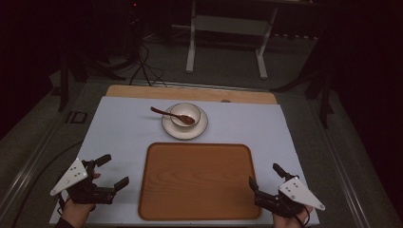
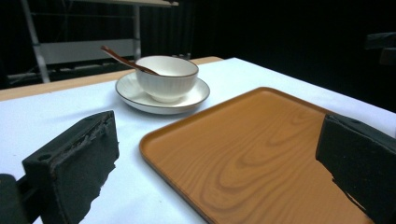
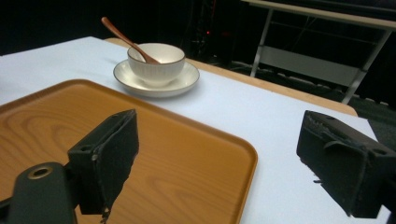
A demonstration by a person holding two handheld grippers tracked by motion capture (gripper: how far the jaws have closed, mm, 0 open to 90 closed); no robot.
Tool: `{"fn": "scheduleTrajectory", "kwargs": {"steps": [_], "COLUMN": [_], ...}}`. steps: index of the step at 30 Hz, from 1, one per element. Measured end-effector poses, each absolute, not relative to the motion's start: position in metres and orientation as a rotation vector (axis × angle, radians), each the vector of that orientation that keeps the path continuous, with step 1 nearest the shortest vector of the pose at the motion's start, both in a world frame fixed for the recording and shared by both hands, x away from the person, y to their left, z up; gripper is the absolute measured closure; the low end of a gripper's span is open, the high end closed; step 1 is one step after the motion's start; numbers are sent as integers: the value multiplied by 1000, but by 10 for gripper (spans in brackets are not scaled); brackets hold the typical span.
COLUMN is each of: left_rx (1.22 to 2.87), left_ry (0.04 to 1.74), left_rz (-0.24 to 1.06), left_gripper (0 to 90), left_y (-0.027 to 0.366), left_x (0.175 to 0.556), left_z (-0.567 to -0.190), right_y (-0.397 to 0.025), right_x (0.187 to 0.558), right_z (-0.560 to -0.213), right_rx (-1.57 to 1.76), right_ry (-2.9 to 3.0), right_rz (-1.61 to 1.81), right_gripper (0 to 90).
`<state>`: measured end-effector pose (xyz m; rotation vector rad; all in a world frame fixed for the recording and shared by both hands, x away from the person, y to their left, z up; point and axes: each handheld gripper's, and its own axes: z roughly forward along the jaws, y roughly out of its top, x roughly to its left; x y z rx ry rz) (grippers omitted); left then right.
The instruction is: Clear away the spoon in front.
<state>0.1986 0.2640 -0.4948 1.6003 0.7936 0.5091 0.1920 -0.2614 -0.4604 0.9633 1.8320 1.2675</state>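
**Two open grippers flanking an empty tray, with the bowl set beyond it**

The high view shows the left gripper (image 1: 110, 172) at the near left corner of the tray (image 1: 197, 183) and the right gripper (image 1: 264, 178) at its near right corner. Each has its jaws spread wide and holds nothing; each gripper view confirms this, with bare tray and cloth between the two black jaws. The tray lies flat on the white cloth (image 1: 123, 128), its long axis running left to right, and nothing rests on it.

The bowl (image 1: 185, 114) stands upright on a saucer (image 1: 197, 129), just beyond the tray's far edge and slightly left of its middle. A wooden spoon (image 1: 168, 114) rests with its scoop inside the bowl and its handle leaning over the rim, pointing away to the left and rear.

From both grippers the bowl set lies forward, across the tray. It sits a little closer to the left gripper, and the spoon handle also leans to that side, so the left hand probably has the shorter reach to the handle. In the left gripper view the bowl (image 2: 166, 77) appears ahead and left of centre.
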Motion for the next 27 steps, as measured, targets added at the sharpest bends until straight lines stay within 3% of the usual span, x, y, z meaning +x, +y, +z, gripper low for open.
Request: {"fn": "scheduleTrajectory", "kwargs": {"steps": [6,10,18,27], "left_rx": [1659,1711,1802,1850], "left_ry": [777,749,714,667], "left_rz": [380,394,274,310], "left_gripper": [0,0,0,30], "left_y": [258,248,233,222], "left_x": [199,194,201,212], "left_z": [-494,-489,-476,-444], "right_y": [-259,-258,-255,-253], "right_x": [189,188,187,186], "right_z": [-459,-459,-458,-457], "right_rx": [945,938,927,915], "right_ry": [1840,1841,1839,1835], "right_rz": [1285,1285,1285,1289], "right_gripper": [128,128,126,125]}}
